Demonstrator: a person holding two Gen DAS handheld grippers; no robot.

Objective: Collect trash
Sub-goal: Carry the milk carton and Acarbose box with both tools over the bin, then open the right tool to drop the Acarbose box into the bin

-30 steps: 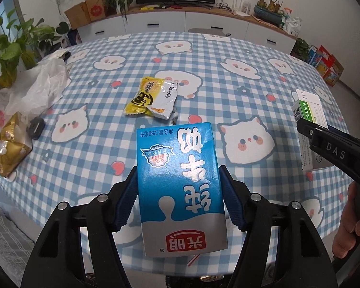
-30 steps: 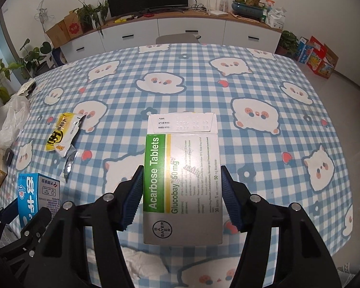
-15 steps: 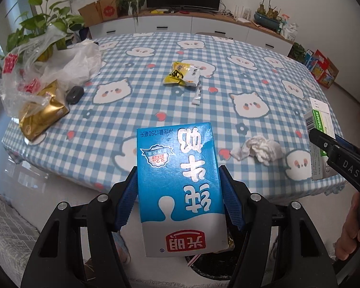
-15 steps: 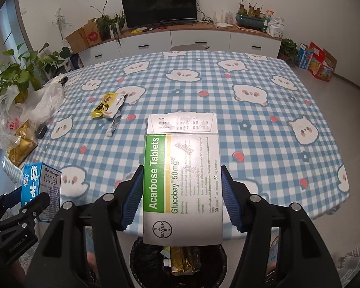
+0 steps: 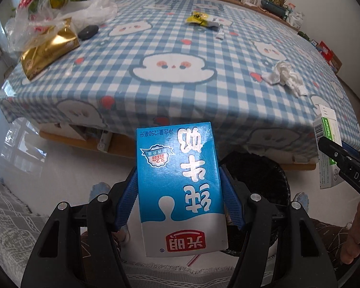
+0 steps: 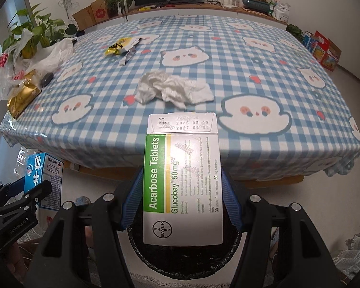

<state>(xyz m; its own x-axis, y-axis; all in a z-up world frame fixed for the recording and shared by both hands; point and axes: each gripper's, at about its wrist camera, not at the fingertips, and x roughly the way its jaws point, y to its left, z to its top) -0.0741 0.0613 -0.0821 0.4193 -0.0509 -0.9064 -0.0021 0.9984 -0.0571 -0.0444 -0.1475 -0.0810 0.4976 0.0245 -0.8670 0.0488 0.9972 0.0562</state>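
Observation:
My left gripper [image 5: 180,192] is shut on a blue and white milk carton [image 5: 180,187], held low in front of the table edge, just left of a black-lined trash bin [image 5: 264,182] on the floor. My right gripper [image 6: 181,194] is shut on a white and green tablet box [image 6: 182,180], held right above the bin [image 6: 180,259]. The carton also shows in the right wrist view [image 6: 43,180], the tablet box in the left wrist view [image 5: 328,148]. A crumpled white tissue [image 6: 172,88] and a yellow snack wrapper [image 6: 120,44] lie on the checked tablecloth [image 6: 252,84].
A gold packet [image 5: 48,48], a dark small object [image 5: 87,32] and plastic bags [image 5: 60,12] lie at the table's left side by a plant. A small torn strip [image 5: 220,33] lies near the wrapper. A grey rug [image 5: 9,228] covers the floor on the left.
Both grippers have pulled back off the table and dropped below its edge with their loads. The bin has come into view beneath them.

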